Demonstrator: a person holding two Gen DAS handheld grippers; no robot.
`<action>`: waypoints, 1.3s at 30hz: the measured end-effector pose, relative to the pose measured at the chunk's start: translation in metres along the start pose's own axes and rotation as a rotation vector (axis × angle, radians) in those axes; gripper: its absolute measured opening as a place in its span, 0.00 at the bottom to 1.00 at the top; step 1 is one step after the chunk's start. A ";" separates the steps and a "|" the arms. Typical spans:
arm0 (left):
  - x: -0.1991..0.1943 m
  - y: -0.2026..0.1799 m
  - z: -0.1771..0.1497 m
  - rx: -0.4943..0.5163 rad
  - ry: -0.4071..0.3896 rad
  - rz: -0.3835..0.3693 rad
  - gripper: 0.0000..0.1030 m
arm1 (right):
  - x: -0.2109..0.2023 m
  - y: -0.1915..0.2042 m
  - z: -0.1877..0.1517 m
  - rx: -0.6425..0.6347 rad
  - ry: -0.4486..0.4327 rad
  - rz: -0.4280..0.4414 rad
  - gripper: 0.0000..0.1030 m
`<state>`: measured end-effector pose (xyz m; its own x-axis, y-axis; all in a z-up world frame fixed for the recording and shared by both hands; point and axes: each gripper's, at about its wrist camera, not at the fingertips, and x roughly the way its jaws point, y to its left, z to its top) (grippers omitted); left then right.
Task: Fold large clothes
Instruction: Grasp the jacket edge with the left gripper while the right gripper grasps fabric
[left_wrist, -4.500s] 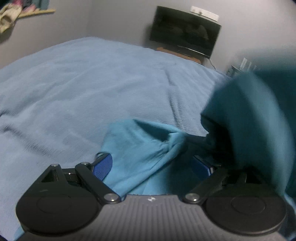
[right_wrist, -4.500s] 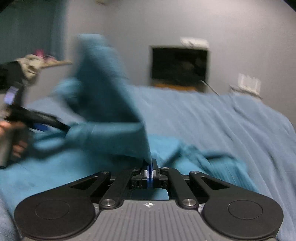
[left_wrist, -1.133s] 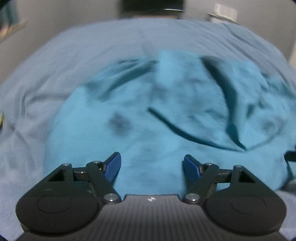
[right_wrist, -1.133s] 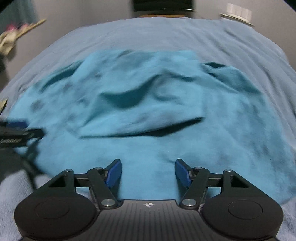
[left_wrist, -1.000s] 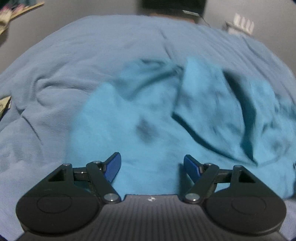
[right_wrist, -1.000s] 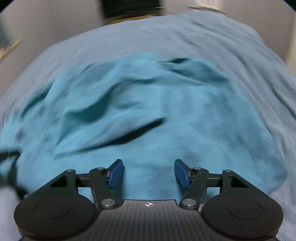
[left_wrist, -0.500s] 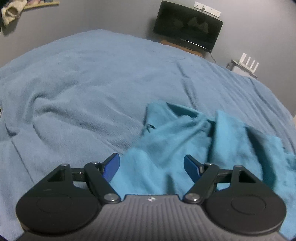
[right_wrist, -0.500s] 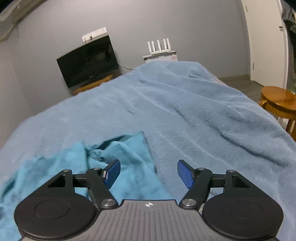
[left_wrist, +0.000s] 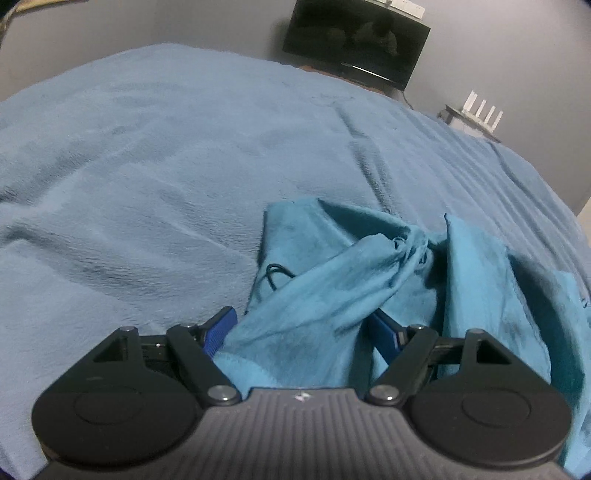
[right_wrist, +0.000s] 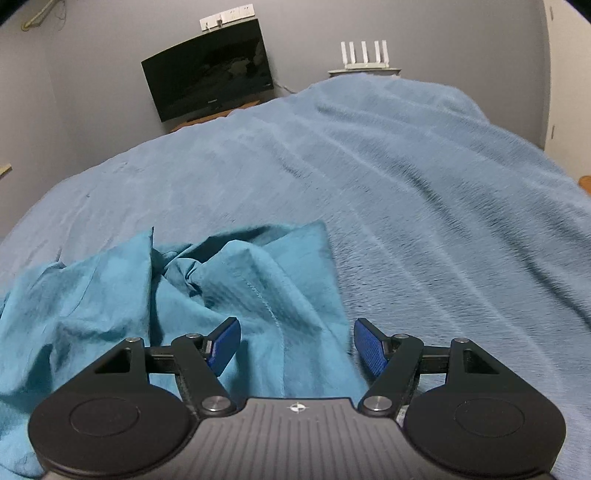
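Note:
A teal garment (left_wrist: 472, 266) lies rumpled on the bed, with folds bunched toward its middle. In the left wrist view its left part rises between the blue pads of my left gripper (left_wrist: 303, 330); the jaws stand wide and do not visibly press on it. A small dark loop (left_wrist: 275, 273) shows near that edge. In the right wrist view the same garment (right_wrist: 92, 295) spreads to the left. My right gripper (right_wrist: 295, 347) hangs open over its right edge, the left pad above the cloth and the right pad above the blanket.
A light blue fleece blanket (left_wrist: 147, 166) covers the whole bed (right_wrist: 443, 221). Beyond the far edge a dark TV (right_wrist: 210, 85) and a white router (right_wrist: 364, 51) stand against the grey wall. A white door (right_wrist: 569, 74) is at the right.
Both grippers have swung from above the garment's middle out to its side edges, left to the left and right to the right, and sunk closer. The left jaws now straddle a raised fold.

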<state>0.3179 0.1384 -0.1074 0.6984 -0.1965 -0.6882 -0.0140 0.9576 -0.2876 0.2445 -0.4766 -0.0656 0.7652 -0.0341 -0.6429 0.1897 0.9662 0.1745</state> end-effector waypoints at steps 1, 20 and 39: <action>0.003 0.003 0.000 -0.017 0.001 -0.013 0.73 | 0.003 -0.001 0.000 0.005 -0.001 0.011 0.68; 0.049 0.018 0.015 -0.009 0.047 -0.164 0.62 | 0.044 -0.028 0.000 0.109 0.019 0.152 0.73; -0.025 -0.074 0.024 0.271 -0.423 -0.106 0.15 | -0.036 0.052 0.022 -0.210 -0.430 0.073 0.06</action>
<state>0.3183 0.0779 -0.0531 0.9151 -0.2472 -0.3184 0.2200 0.9682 -0.1195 0.2403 -0.4309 -0.0169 0.9652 -0.0244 -0.2602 0.0318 0.9992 0.0245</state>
